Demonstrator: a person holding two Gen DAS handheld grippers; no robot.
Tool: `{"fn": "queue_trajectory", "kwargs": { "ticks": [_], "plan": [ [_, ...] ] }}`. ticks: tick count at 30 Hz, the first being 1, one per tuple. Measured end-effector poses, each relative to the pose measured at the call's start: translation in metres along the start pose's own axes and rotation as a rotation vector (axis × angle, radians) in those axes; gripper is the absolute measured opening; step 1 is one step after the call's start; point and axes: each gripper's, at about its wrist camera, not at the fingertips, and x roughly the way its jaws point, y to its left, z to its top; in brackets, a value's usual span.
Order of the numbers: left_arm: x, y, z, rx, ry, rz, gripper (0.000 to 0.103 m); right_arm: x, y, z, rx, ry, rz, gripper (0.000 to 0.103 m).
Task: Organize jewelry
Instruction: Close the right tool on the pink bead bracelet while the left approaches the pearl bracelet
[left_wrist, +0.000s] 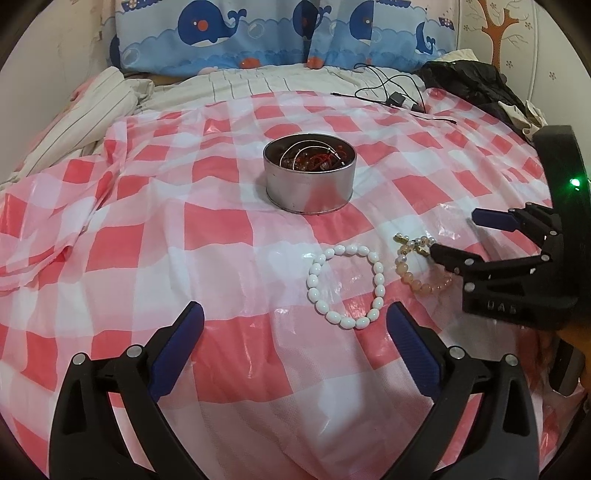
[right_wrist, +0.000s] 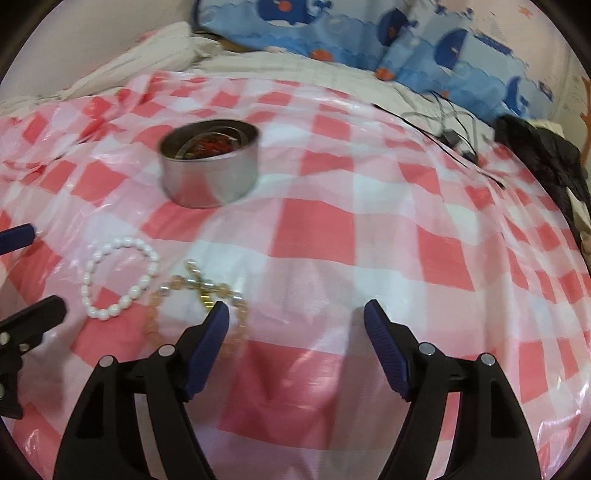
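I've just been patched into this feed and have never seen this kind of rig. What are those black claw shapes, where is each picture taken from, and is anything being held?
There is no robot arm: a person holds a hand tool in each hand, each with a camera looking forward along its two black, blue-padded jaws. One picture comes from the left gripper, the other from the right gripper; the right gripper also shows at the edge of the left view. Both stand open and hold nothing.

On the pink-and-white checked plastic sheet sits a round silver metal tin already containing reddish jewelry. In front of it lie a white oval-bead bracelet and a peach round-bead bracelet with gold charms. In the left view, one jaw of the right gripper overlaps the peach bracelet; whether it touches is unclear.
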Motion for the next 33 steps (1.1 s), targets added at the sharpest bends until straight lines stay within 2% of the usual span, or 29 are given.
{"fn": "queue_trajectory", "kwargs": {
  "ticks": [4,8,13,15,18,19,22,26,30,32,33],
  "plan": [
    [0.000,0.000,0.000,0.001,0.001,-0.001,0.095,0.000,0.011,-0.001,-0.048,0.004,0.048,0.073],
    [0.001,0.000,-0.001,0.002,0.002,-0.002,0.095,0.001,0.003,0.000,0.034,0.026,0.208,0.073],
    [0.001,0.000,0.000,0.004,-0.005,-0.010,0.095,0.002,0.007,0.000,0.035,0.028,0.197,0.072],
    [0.003,-0.002,0.004,0.015,-0.022,-0.018,0.095,0.001,0.008,0.000,0.035,0.024,0.208,0.066],
    [0.010,-0.005,0.017,0.045,-0.038,-0.009,0.095,0.005,0.007,0.000,0.037,0.039,0.214,0.050],
    [0.013,-0.006,0.021,0.054,-0.036,-0.017,0.095,0.005,0.006,0.000,0.042,0.041,0.221,0.039],
    [0.026,-0.008,0.030,0.067,-0.002,-0.026,0.095,0.006,0.004,-0.001,0.048,0.049,0.220,0.024],
    [0.044,-0.005,0.022,0.048,0.065,-0.035,0.083,0.007,0.001,-0.001,0.062,0.053,0.222,0.023],
    [0.045,-0.007,0.018,0.062,0.073,-0.019,0.071,0.008,0.000,-0.001,0.062,0.053,0.220,0.023],
    [0.044,-0.007,0.017,0.074,0.068,0.002,0.050,0.008,0.000,0.000,0.057,0.057,0.229,0.023],
    [0.041,-0.008,0.016,0.085,0.064,0.008,0.043,0.008,0.000,0.000,0.055,0.058,0.237,0.023]
  ]
}}
